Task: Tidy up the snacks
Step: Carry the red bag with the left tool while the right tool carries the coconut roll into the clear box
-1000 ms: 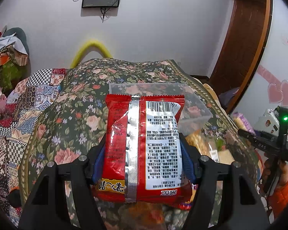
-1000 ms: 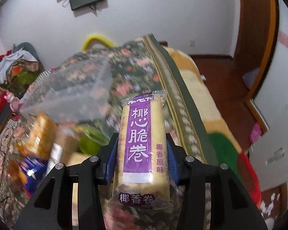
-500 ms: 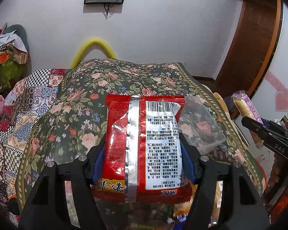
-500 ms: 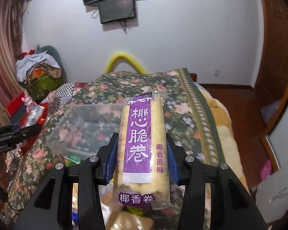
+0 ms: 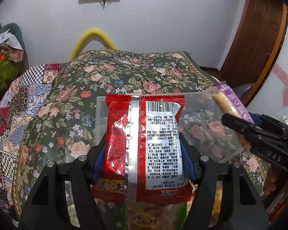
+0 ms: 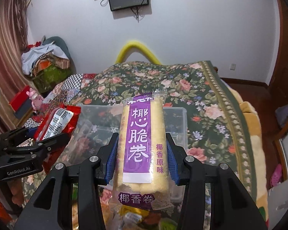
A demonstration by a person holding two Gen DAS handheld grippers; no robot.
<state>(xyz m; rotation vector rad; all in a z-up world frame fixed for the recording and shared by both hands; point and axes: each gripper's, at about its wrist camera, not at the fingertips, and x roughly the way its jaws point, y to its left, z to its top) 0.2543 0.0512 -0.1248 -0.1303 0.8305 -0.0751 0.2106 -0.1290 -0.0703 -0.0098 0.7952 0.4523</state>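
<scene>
Gripping a snack in each claw, the person holds both packets above the clear plastic bin point(image 6: 179, 118) that sits on the floral bedspread point(image 5: 136, 76). The left gripper point(image 5: 142, 157) is clenched on a red foil packet point(image 5: 144, 140), its blue pads pressing the two long edges low on the pack, back seam and barcode facing up. The right gripper point(image 6: 142, 161) is clamped on a purple-labelled pack of coconut rolls point(image 6: 142, 143), taken at the sides just below the middle, the top end jutting out over the bin.

Judging by looks, both are light. The red foil packet seems puffy and slick, so it could squirm between the pads; a hold across its flat lower half, as now, looks sound. The coconut rolls appear brittle inside a thin crinkly wrapper, so a hard squeeze could crush them; a gentle hold on the long sides near the middle suits them best. More loose snacks point(image 6: 132, 216) lie blurred beneath the grippers, at the near edge of the bed
</scene>
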